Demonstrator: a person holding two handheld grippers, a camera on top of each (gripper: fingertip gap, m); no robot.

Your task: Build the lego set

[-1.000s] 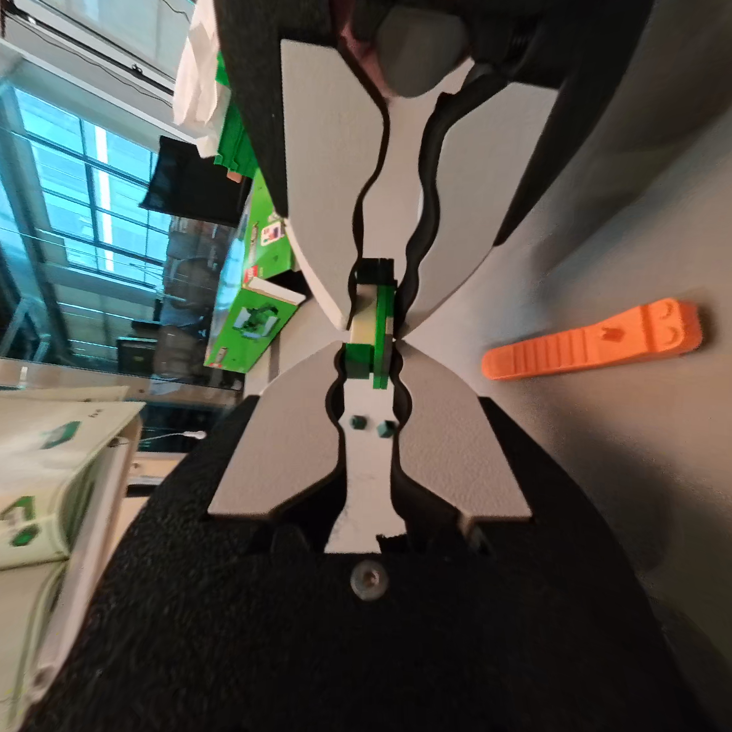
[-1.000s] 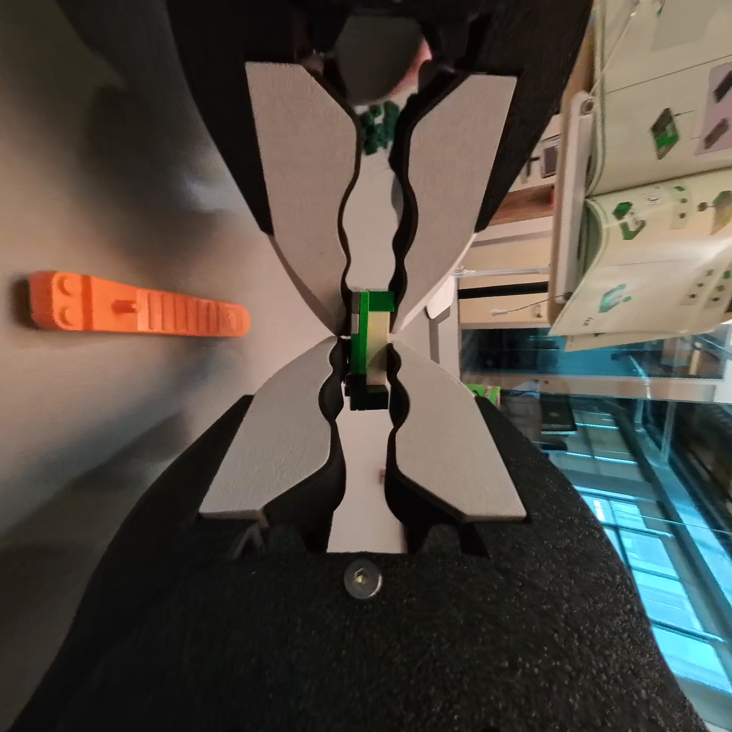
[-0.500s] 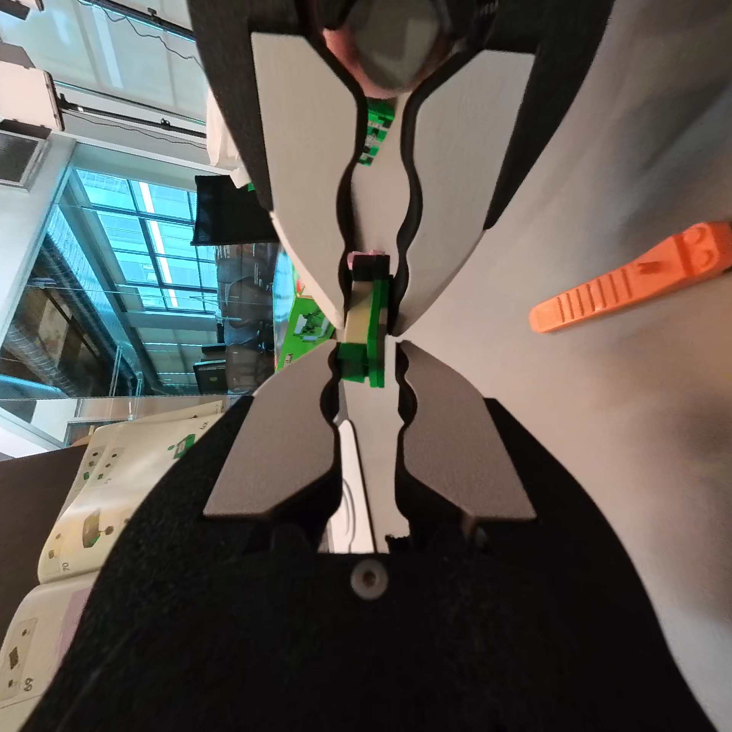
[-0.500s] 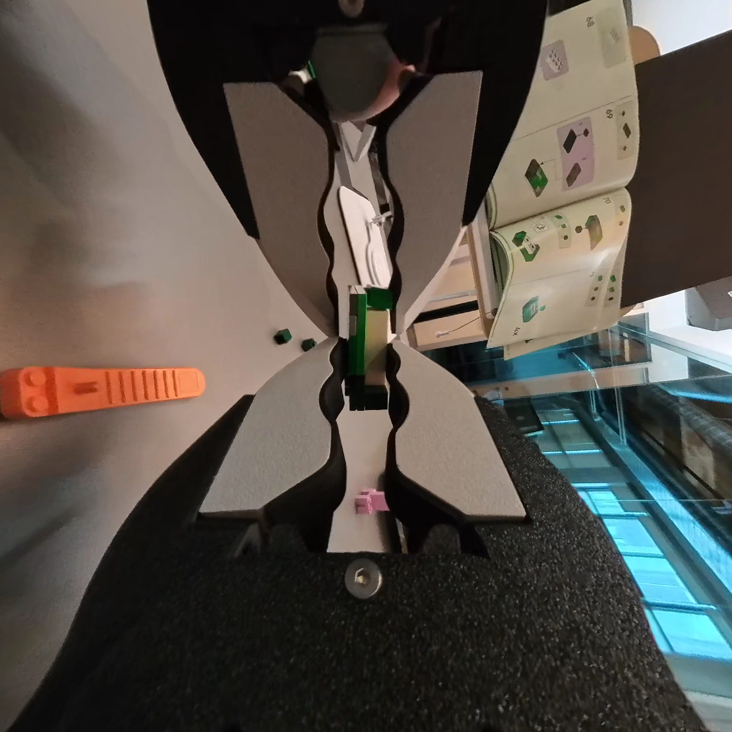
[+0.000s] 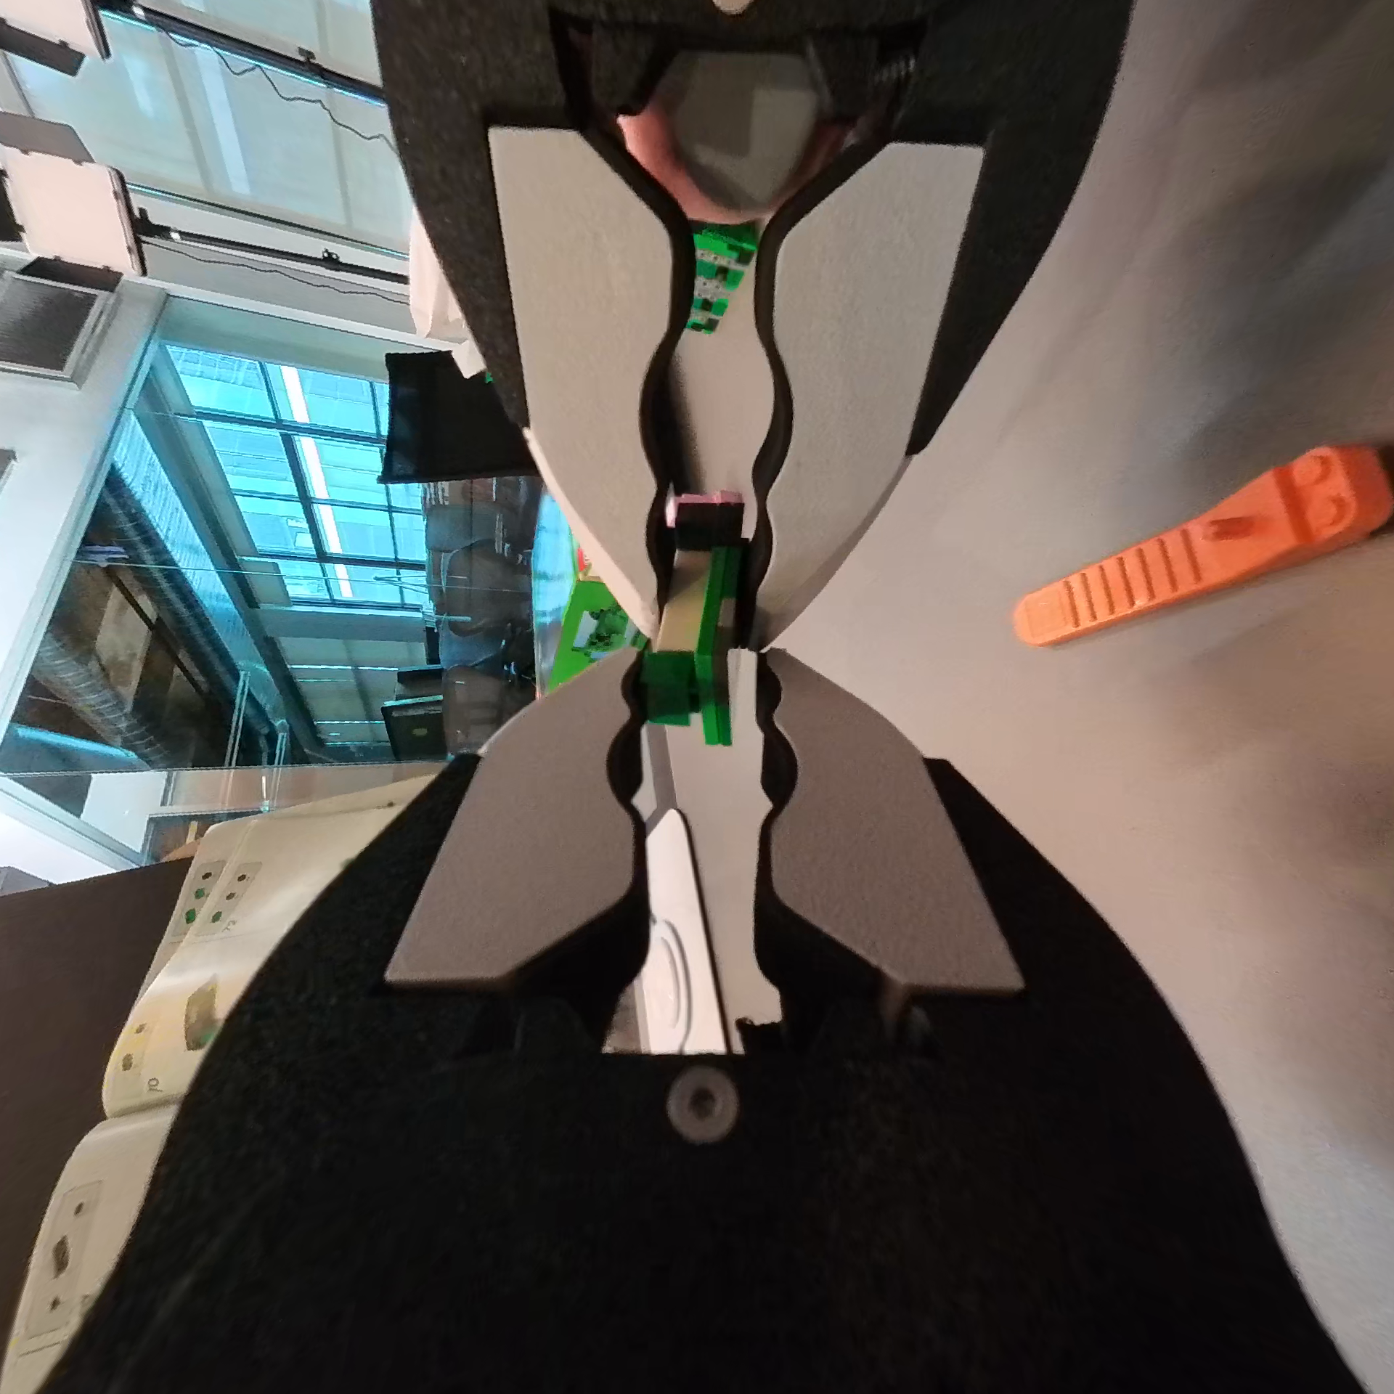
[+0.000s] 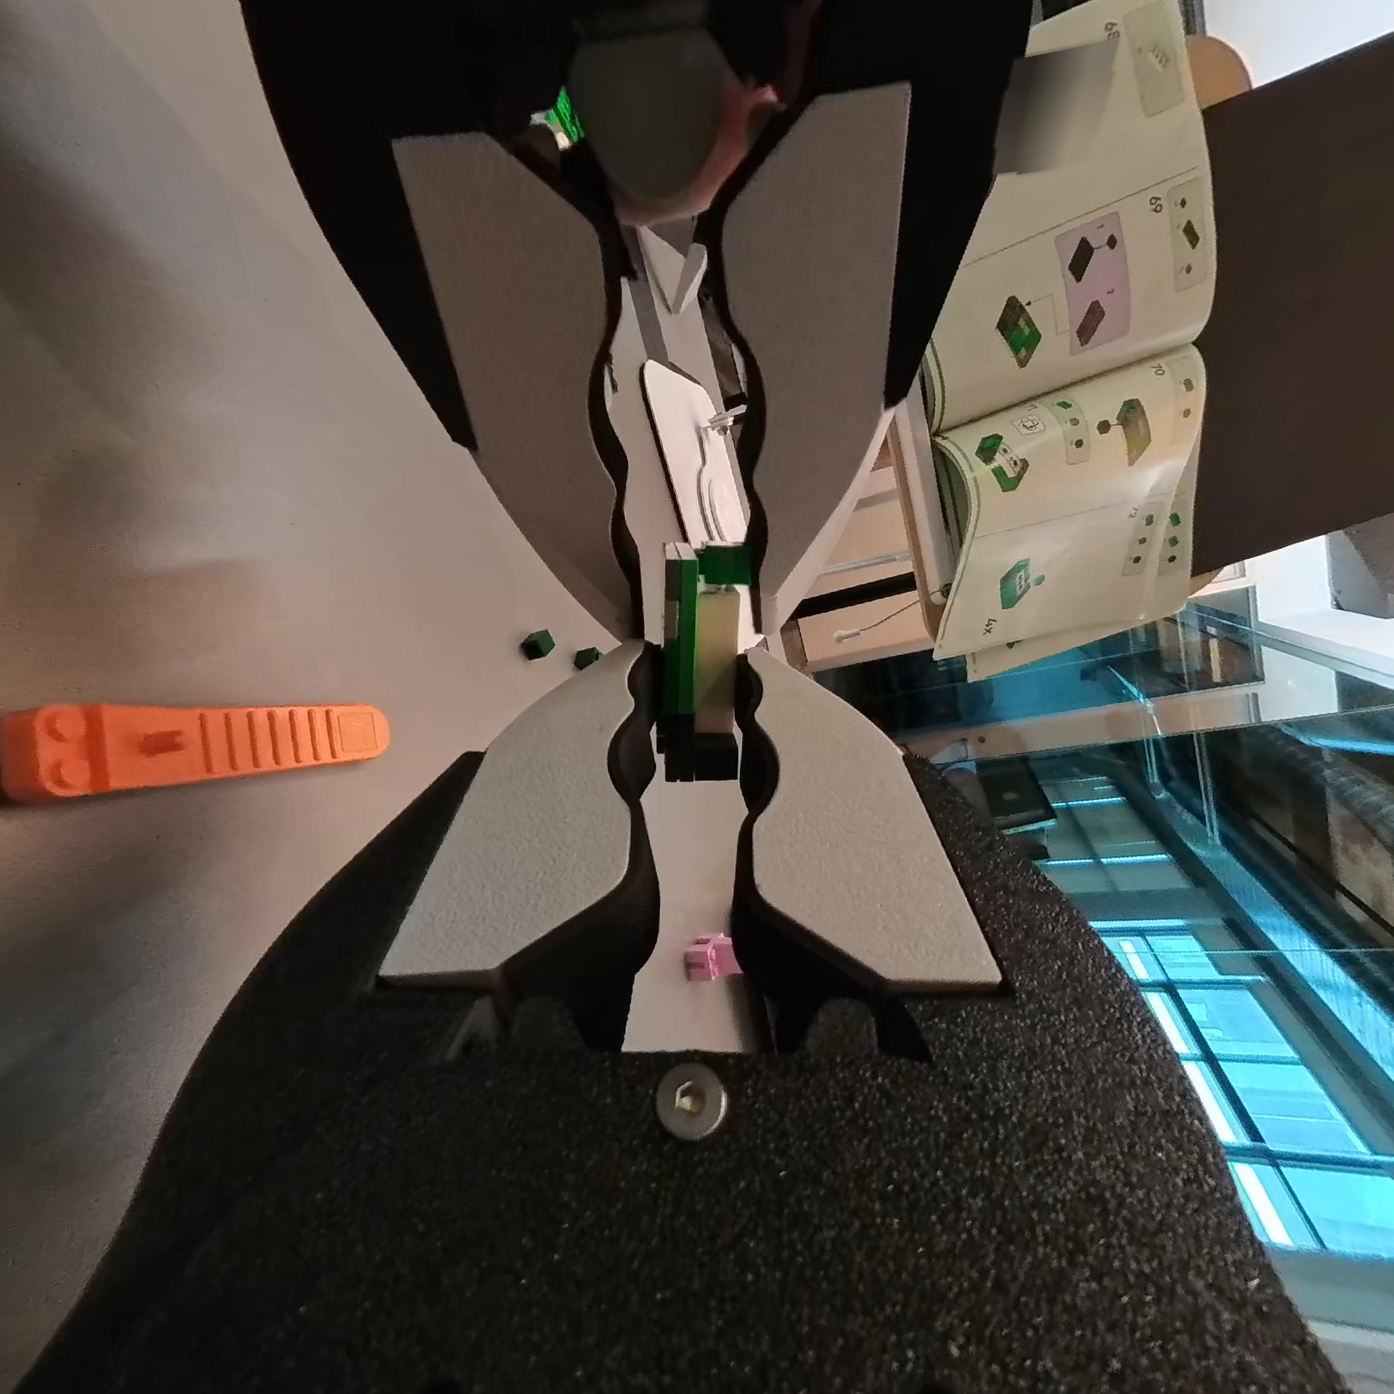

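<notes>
A small lego assembly [image 5: 698, 626] of a green plate, a tan brick, a black brick and a green brick is held in the air between both grippers, which face each other tip to tip. My left gripper [image 5: 694, 667] is shut on its green end. My right gripper [image 6: 694, 660] is shut on its black end [image 6: 698, 754]. The assembly [image 6: 698, 649] stands on edge between the jaws. In each view the other gripper comes in from the top, with its fingers [image 5: 588, 377] [image 6: 513, 339] closed on the far end.
An orange brick separator [image 5: 1207, 543] [image 6: 188, 743] lies on the white table. A pink piece [image 6: 709, 958] and two dark green pieces [image 6: 537, 643] lie loose. An open instruction booklet [image 6: 1056, 452] [image 5: 188, 981], a green partial build [image 5: 716, 279] and a green box [image 5: 596, 634] stand nearby. My left and right fingertips are right by each other.
Both grippers, still shut on the assembly, have swung together. The booklet has come into view, the separator has shifted in both views, and the pink and dark green pieces now show.
</notes>
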